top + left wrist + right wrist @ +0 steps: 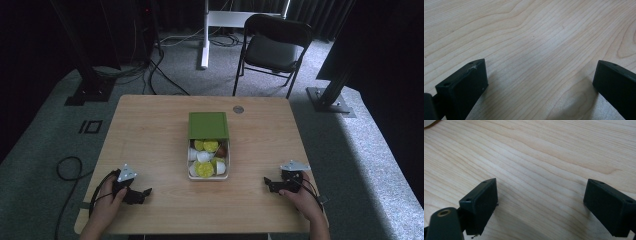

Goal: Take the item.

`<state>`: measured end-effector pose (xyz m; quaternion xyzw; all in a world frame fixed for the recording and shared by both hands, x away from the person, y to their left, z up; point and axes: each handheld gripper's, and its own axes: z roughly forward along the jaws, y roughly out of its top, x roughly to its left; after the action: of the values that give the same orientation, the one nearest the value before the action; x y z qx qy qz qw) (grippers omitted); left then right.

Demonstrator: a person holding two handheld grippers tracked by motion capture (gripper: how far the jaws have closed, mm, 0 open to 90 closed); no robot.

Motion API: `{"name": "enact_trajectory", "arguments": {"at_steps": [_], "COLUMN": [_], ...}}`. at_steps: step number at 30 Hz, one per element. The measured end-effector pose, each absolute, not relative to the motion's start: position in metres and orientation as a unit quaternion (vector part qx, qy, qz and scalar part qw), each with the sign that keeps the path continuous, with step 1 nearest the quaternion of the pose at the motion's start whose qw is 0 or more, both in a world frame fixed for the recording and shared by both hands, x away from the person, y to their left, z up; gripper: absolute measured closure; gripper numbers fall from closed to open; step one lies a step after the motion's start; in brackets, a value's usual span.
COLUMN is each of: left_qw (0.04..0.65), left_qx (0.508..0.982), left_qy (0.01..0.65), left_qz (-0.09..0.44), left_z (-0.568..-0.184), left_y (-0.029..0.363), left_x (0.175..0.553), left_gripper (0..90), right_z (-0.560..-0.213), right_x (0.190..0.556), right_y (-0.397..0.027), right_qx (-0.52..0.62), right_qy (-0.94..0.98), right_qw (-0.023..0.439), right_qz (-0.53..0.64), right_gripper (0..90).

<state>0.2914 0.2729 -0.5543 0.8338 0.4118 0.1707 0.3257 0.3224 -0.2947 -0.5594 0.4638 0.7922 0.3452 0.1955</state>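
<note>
A cream box (192,175) with a green lid (208,124) slid back over its far half sits mid-table, holding several small capsules in yellow, white and brown. My left gripper (145,192) rests on the wooden table (150,135) near the front left, held by a hand, its jaws pointing right. My right gripper (267,183) rests near the front right, jaws pointing left toward the box. In the left gripper view the left gripper (540,75) stands open over bare wood. The right gripper (541,195) is likewise open with nothing between its jaws.
A small round grey grommet (238,109) is set in the table near its far edge. Beyond the table stand a black folding chair (272,47) and a white desk leg (204,35). Cables (67,167) lie on the carpet at the left.
</note>
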Motion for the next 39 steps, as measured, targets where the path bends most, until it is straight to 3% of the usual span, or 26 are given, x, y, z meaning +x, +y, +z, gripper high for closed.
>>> {"name": "enact_trajectory", "arguments": {"at_steps": [9, 25, 39], "left_qw": [0.326, 0.326, 0.326], "left_qx": [0.834, 0.834, 0.834], "left_qy": [0.412, 0.412, 0.412], "left_qz": [0.171, 0.171, 0.171], "left_z": [-0.554, -0.554, -0.554], "left_y": [0.273, 0.273, 0.273], "left_x": [0.291, 0.291, 0.291], "left_gripper": [0.5, 0.5, 0.6], "right_z": [-0.554, -0.498, -0.449], "right_x": [0.325, 0.327, 0.325], "right_y": [-0.293, -0.273, -0.229], "right_qx": [0.482, 0.447, 0.388], "right_qy": [0.779, 0.773, 0.776], "right_qw": [0.196, 0.223, 0.217], "right_qz": [0.349, 0.391, 0.448], "right_gripper": [15.0, 15.0, 13.5]}}
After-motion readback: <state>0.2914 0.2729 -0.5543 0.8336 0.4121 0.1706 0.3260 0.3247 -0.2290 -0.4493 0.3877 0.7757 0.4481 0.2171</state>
